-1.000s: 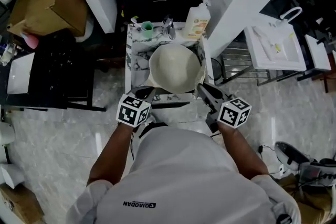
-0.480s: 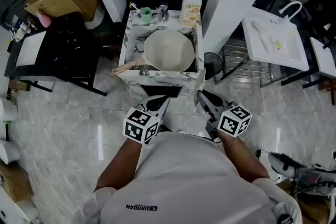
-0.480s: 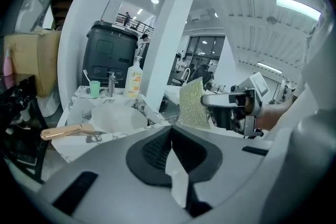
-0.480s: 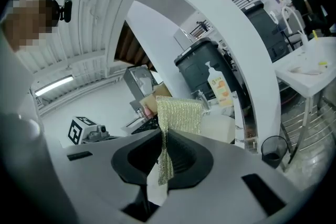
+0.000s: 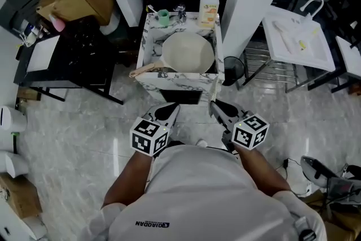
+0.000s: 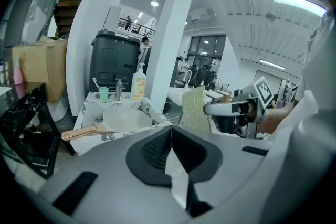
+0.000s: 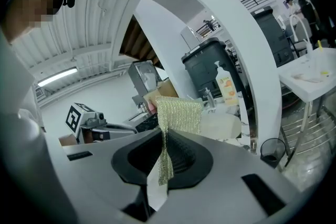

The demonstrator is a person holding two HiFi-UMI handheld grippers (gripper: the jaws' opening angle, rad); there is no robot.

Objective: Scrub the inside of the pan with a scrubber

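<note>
Head view: cream pan (image 5: 188, 53) lies in marble-patterned sink (image 5: 148, 84), wooden handle (image 5: 148, 69) over its left rim; left claw (image 5: 167, 112) and right claw (image 5: 217, 107) hang well short of it. Left gripper view — jaws pressed together, nothing between. Right gripper view — claw pinches gold mesh scrubber (image 7: 178, 115), standing upright, pan beyond.
</note>
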